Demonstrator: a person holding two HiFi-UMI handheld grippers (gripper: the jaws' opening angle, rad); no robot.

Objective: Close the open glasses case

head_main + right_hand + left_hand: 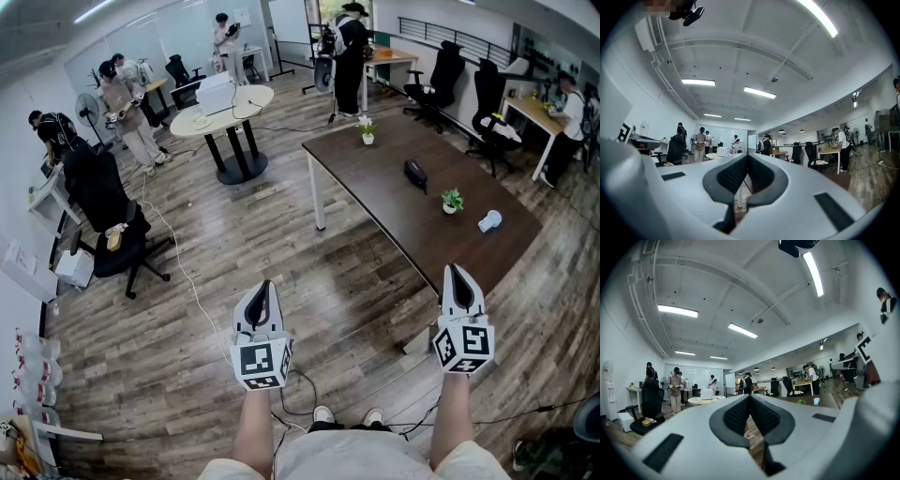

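Glasses case (pixel 415 173) is seen as a small dark object on the dark brown table (pixel 394 211), roughly mid-top; lid state can't be resolved at this size. It is flanked by two small potted plants: far plant (pixel 367 131) toward the table's far end, near plant (pixel 452 201) closer in, with a pale object (pixel 489 221) just beside the near plant. Both grippers are held well apart from the case, over the wood floor (pixel 187 356), pointed about level. Left gripper (pixel 265 287): jaws are brought fully together, pads touching, nothing gripped. Right gripper (pixel 455 273): same state, jaws closed on each other and empty; it is positioned near the table's near edge, the left one further out over the floor. A white round table (pixel 253 101) and a black office chair (pixel 98 202) are seen further left, and a person (pixel 127 108) is seen standing behind them
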